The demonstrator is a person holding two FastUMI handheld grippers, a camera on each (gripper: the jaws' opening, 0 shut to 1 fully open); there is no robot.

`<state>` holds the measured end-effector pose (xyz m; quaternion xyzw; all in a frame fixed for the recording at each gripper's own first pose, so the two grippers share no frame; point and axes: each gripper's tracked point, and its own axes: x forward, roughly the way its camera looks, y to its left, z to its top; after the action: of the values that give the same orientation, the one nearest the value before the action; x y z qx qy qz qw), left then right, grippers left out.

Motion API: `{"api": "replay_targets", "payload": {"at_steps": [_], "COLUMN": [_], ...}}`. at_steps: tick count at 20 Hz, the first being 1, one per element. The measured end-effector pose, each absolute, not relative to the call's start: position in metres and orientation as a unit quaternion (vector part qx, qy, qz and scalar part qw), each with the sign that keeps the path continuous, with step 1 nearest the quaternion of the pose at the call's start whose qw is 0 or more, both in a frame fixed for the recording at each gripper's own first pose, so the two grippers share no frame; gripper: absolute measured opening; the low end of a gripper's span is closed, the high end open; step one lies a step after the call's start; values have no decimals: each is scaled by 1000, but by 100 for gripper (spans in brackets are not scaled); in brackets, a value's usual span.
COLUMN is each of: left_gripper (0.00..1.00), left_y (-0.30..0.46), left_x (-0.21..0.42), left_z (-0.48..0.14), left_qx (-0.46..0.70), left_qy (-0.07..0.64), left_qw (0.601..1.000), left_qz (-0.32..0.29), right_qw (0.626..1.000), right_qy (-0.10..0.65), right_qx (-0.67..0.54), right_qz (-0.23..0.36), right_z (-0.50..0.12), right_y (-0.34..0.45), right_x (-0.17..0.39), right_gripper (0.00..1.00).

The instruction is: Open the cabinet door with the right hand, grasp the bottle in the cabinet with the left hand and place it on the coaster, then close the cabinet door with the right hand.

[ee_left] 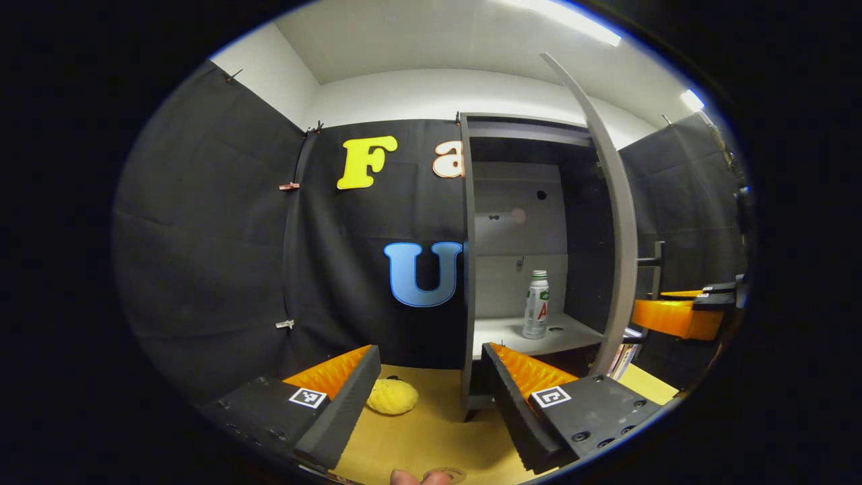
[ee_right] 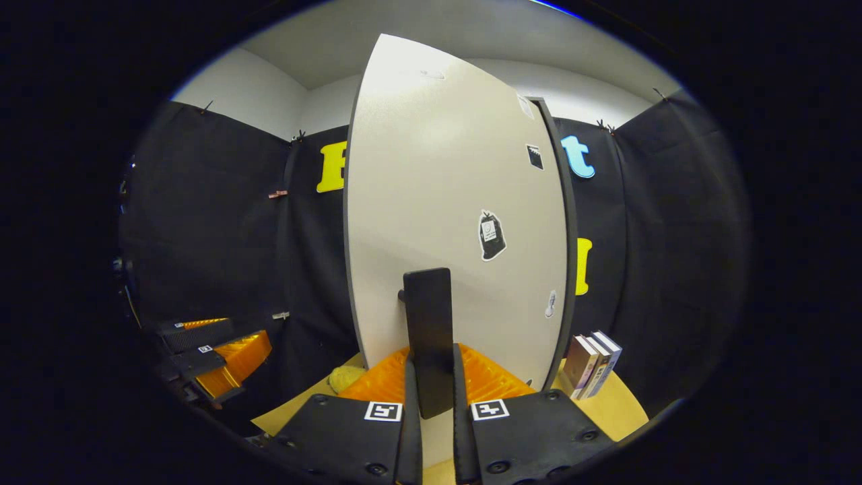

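Gripping the dark handle [ee_right: 429, 337] of the cabinet door [ee_right: 458, 222], the right gripper [ee_right: 431, 397] has both fingers pressed against the handle's sides, and the door stands swung well open; from the left gripper view the door [ee_left: 616, 222] appears edge-on. Inside the cabinet [ee_left: 515, 229], the bottle [ee_left: 536, 304] stands upright on the shelf [ee_left: 498, 337], white with a green cap. The left gripper [ee_left: 427, 384] hovers over the table [ee_left: 431, 431] in front of the cabinet, its jaws spread wide with nothing between them. A yellow soft lump [ee_left: 392, 396] lies on the table near the cabinet's left wall. A few books [ee_right: 591, 364] stand leaning beside the cabinet on the right.
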<state>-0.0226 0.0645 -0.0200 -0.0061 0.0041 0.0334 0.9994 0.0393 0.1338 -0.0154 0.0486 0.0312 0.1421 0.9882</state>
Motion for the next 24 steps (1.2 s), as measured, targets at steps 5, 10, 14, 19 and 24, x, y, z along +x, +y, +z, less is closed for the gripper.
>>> {"api": "replay_targets", "payload": {"at_steps": [5,10,14,19,24], "left_gripper": [94,94,92,92,94], "left_y": [32,0,-24,-52,-74], "left_x": [-22,-18,-11,2,13], "left_z": [-10,-3,3,7,11], "left_qx": [-7,-10,-4,-2,3], "left_qy": [0,-3,-7,-9,-10], "left_qw": [1000,1000,1000,999,999], "left_qz": [14,-6,-19,-31,-43], "right_qw": [992,995,997,998,998], "right_qy": [38,28,29,33,32], "right_qx": [41,24,30,26,23], "right_qz": [112,88,64,57,53], "right_z": [-14,-3,-4,-6,-6], "right_y": [85,45,17,-12,-29], "right_x": [21,16,13,12,15], "right_gripper": [22,21,21,16,16]}}
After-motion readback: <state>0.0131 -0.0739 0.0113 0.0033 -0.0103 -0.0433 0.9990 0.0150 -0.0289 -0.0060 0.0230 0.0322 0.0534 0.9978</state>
